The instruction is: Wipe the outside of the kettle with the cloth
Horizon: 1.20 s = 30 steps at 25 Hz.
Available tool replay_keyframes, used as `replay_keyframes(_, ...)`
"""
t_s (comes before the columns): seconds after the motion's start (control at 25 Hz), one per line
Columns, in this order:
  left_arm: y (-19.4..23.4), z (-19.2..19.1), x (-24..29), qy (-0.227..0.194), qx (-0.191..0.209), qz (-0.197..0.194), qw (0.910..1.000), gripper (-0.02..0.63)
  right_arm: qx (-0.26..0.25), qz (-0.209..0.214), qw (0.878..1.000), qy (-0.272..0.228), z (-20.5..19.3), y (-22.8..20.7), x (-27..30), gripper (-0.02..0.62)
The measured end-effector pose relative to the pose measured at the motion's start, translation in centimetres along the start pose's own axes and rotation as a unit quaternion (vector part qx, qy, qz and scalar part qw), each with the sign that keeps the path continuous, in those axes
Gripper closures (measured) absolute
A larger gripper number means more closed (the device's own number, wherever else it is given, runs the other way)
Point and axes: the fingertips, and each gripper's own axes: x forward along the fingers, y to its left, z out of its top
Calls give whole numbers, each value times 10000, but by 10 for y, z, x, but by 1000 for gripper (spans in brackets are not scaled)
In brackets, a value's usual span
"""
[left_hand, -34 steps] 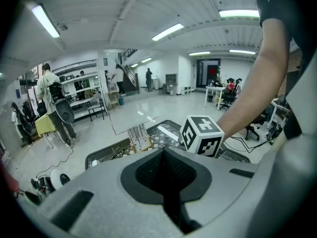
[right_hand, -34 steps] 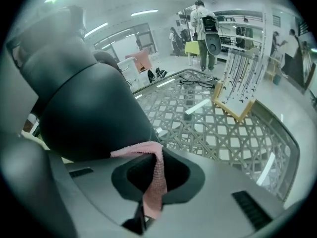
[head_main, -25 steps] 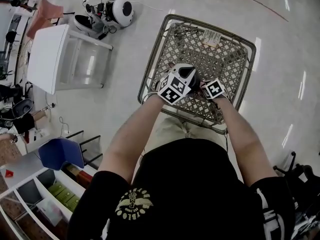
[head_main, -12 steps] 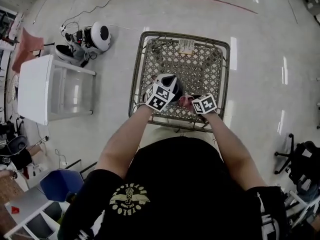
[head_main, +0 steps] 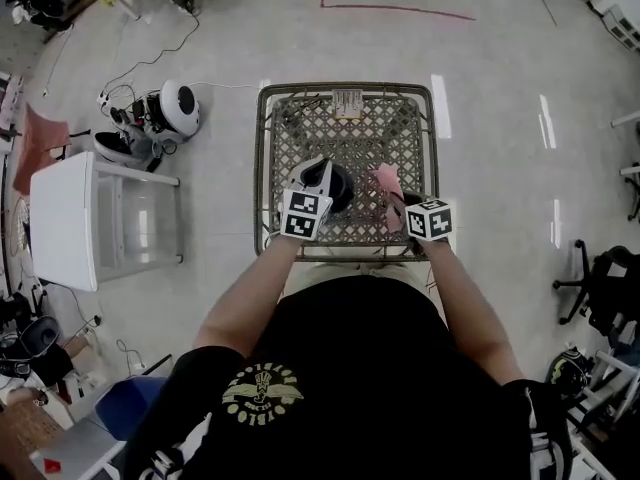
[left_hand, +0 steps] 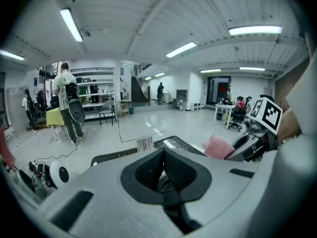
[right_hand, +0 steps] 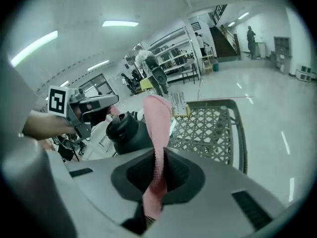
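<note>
- While the left hand-held gripper point(left_hand: 163, 153) clamped the kettle point(right_hand: 128, 133), the right hand-held gripper point(right_hand: 159, 156) pinched the cloth point(right_hand: 157, 123).
- Wiping seemed unstarted; cloth next needed pressing against the kettle's wall.

A metal lattice table point(head_main: 258, 168) stood on the glossy pale floor point(head_main: 220, 38). At its 12 o'clock edge sat a barcode tag point(head_main: 347, 102). A black kettle point(head_main: 338, 183) was over the lattice just toward 7 o'clock of centre; whether it rested there could not be told. On the floor, a white side table point(head_main: 60, 218) stood at 9 o'clock and a round white appliance point(head_main: 178, 108) with cables at 10 o'clock
</note>
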Motion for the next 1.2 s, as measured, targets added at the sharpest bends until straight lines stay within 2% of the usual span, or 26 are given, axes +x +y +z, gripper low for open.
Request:
replay_keyframes(0.12,-1,8,-20,-135,-189,80,9997,603,62,-235,9993,-290,11,-7,-30,571)
replay_keyframes(0.24,1,21,-43,-347,-575,129,9977,603,70,-452,9980,-426,19,-10,-55,571)
replay_keyframes(0.48,-3,51,-79,-808,-1003,178,9915,603,-353,-713,9947,-655,41,-11,-99,571)
replay_keyframes(0.8,-10,61,-104,-901,-1077,377,9894,603,-724,-852,9899,-878,67,-15,-120,571)
replay_keyframes(1.08,-9,74,-116,-1051,-1071,758,9858,603,-904,-593,9897,-935,84,-23,-112,568)
replay_keyframes(1.2,-6,74,-124,-1021,-1046,957,9846,603,-916,-438,9903,-948,91,-23,-103,496)
